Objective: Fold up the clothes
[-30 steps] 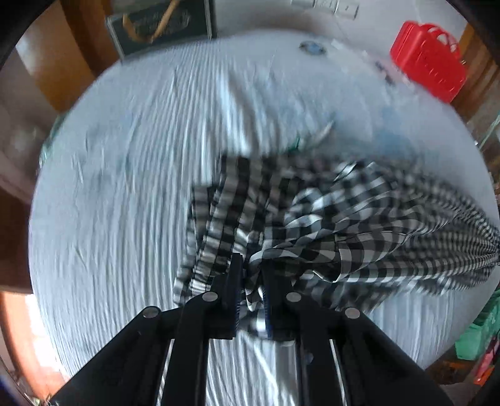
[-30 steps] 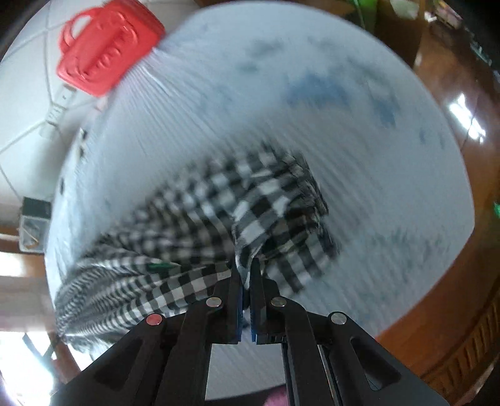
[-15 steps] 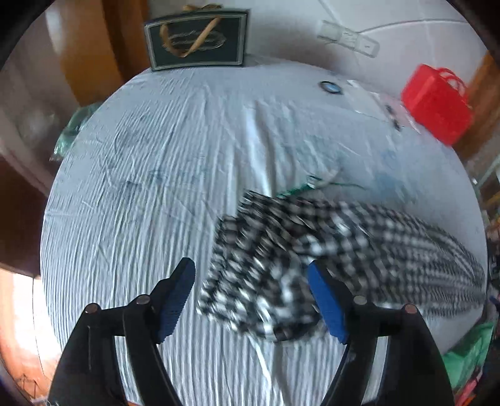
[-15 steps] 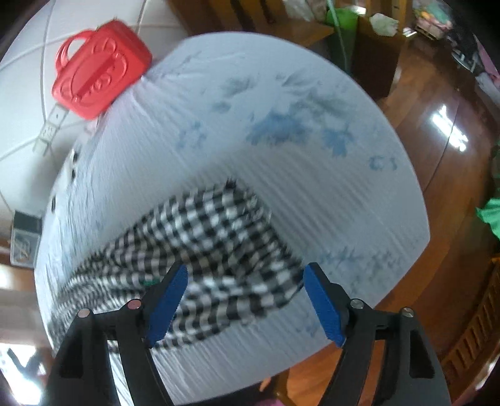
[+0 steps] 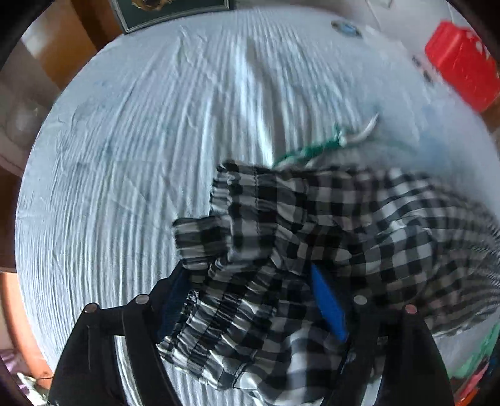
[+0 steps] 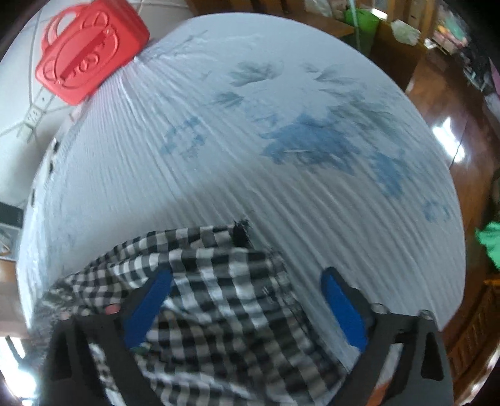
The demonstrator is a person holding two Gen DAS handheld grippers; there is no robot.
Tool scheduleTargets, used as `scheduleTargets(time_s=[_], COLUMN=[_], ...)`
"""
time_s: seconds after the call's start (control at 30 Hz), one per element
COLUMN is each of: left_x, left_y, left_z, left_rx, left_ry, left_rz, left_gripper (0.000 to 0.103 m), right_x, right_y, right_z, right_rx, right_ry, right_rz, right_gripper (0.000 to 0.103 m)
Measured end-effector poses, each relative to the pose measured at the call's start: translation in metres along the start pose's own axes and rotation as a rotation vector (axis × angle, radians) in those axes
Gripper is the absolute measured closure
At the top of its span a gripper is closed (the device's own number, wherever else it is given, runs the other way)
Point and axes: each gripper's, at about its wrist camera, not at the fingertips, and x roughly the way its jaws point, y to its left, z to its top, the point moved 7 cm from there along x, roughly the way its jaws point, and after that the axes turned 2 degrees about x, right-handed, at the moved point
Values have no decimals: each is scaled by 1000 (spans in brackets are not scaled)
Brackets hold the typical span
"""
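A black-and-white checked garment (image 5: 312,237) lies bunched on a round table with a pale blue cloth (image 5: 140,156). Its gathered elastic waistband (image 5: 225,315) lies between the fingers of my left gripper (image 5: 253,303), which is open and low over it. A green-and-white drawstring (image 5: 328,143) trails from the garment's far edge. In the right wrist view the other end of the garment (image 6: 225,299) lies between the blue pads of my right gripper (image 6: 247,299), which is open wide.
A red plastic basket (image 6: 87,50) stands at the table's far edge; it also shows in the left wrist view (image 5: 462,62). A dark framed picture (image 5: 168,9) leans at the back. The tablecloth (image 6: 281,156) has blue prints. Wooden floor (image 6: 462,125) lies beyond the rim.
Both grippers were shut on the garment a second ago, then opened and let it drop. Since then both have come down close over the cloth, which now lies between their open fingers.
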Motion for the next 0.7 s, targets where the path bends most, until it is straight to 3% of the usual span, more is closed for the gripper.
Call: scheduleTargets(time_s=[0.13,0.17,0.2,0.23,0.27,0.33,0.4,0.5,0.57,0.7], left_x=[7,7,4,0,-4,-15,-42,-95,-126,-136], left_y=[-3,-3,-2,0,4,11,22,40,52,88], left_z=[-5,-6,-6,-6,-6,-1,11,35,51,84], left_rx=[14,6,-15,-40,-85,-132,-161,-196,-190,-224], left_ry=[13,10,-2,-13,-19,-49,-134,-254,-327,-337], left_rz=[33,38,37,31,8,18,37,12,37,51], left_gripper=[29,42,56,57,59,61,61,62,61,58], right_x=[17,19,18,15,11,2,-19,-58,-76,-68], right_y=[18,24,32,40,49,65,85,117,144,201], right_z=[-9,-14,-18,-21,-22,-19,-5,23,46,94], right_rx=[-76,-129,-179,-200,-208,-248,-294,-295,-311,-326], right_ry=[25,30,21,9,4,-29,-114,-218,-268,-259], right_rz=[-68,-131,-187,-187,-180,-223,-244,-162,-118,-39], right_gripper=[1,11,29,46,79,79,79,79,79,77])
